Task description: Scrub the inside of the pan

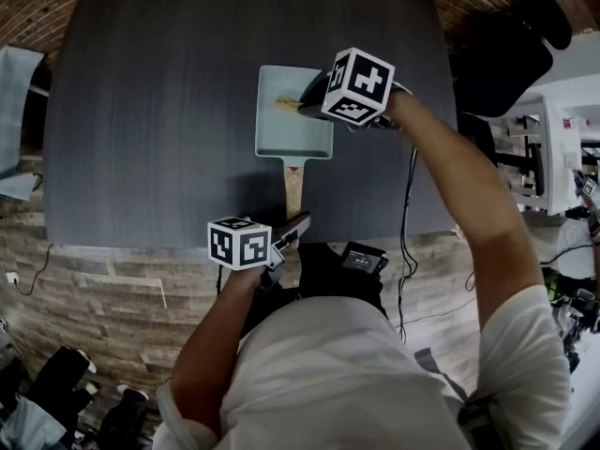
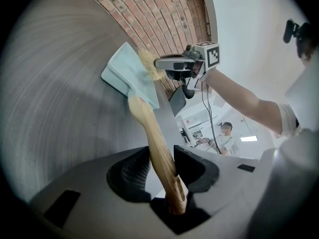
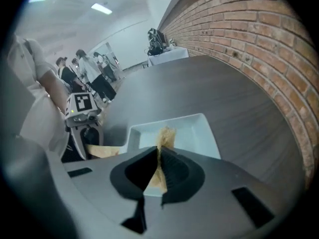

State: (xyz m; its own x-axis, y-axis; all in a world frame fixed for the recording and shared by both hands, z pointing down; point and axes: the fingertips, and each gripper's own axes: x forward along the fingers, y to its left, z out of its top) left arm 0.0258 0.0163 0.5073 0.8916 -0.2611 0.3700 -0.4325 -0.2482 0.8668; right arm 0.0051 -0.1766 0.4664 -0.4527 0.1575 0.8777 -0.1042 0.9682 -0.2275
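Two grippers, both clamped: right gripper point(image 3: 159, 152) pinches a tan scrub pad point(image 3: 167, 133), left gripper point(image 2: 161, 149) is closed on the pan's wooden handle point(image 2: 149, 128). Pad sits over the far half of the pale blue rectangular pan point(image 1: 281, 139); contact with its floor unclear. Pan is on the dark table point(image 1: 150, 111), handle toward the person.

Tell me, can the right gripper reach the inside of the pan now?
Probably yes. The right gripper, shut on a scrubber, hangs above the open pan with nothing between them, and the left gripper holds the wooden handle.
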